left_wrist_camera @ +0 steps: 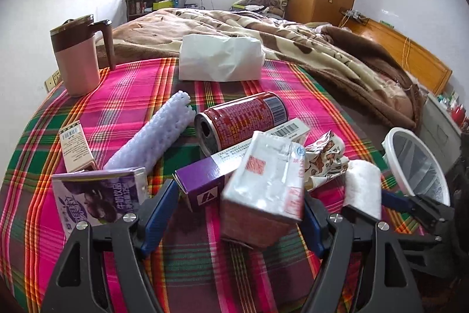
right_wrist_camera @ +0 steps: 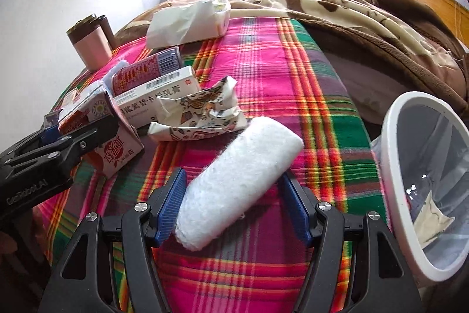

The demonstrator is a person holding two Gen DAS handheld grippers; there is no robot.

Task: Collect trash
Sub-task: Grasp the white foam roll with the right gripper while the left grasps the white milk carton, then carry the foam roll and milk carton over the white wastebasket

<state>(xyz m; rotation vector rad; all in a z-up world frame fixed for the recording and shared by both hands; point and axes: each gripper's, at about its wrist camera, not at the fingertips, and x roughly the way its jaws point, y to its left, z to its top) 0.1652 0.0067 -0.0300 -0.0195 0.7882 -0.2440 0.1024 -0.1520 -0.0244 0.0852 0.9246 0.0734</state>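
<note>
Most of the trash is still out on the plaid surface (left_wrist_camera: 205,277), so I judge the job barely begun. My bin (right_wrist_camera: 392,137) stands at the right edge with only a flat pale scrap showing inside its liner. Left to collect, going down in size: the white tissue pack (left_wrist_camera: 219,57) at the far side, the foam sleeve (left_wrist_camera: 152,137), the red can (left_wrist_camera: 243,119), the long purple box (left_wrist_camera: 234,166), the crumpled printed wrapper (right_wrist_camera: 202,113) and two small cartons. My left gripper (left_wrist_camera: 234,213) has its fingers spread either side of the tilted red-and-white carton (left_wrist_camera: 263,187), not visibly pressing. My right gripper (right_wrist_camera: 233,204) likewise brackets the white fluffy roll (right_wrist_camera: 234,181), fingers apart, nothing lifted yet.
</note>
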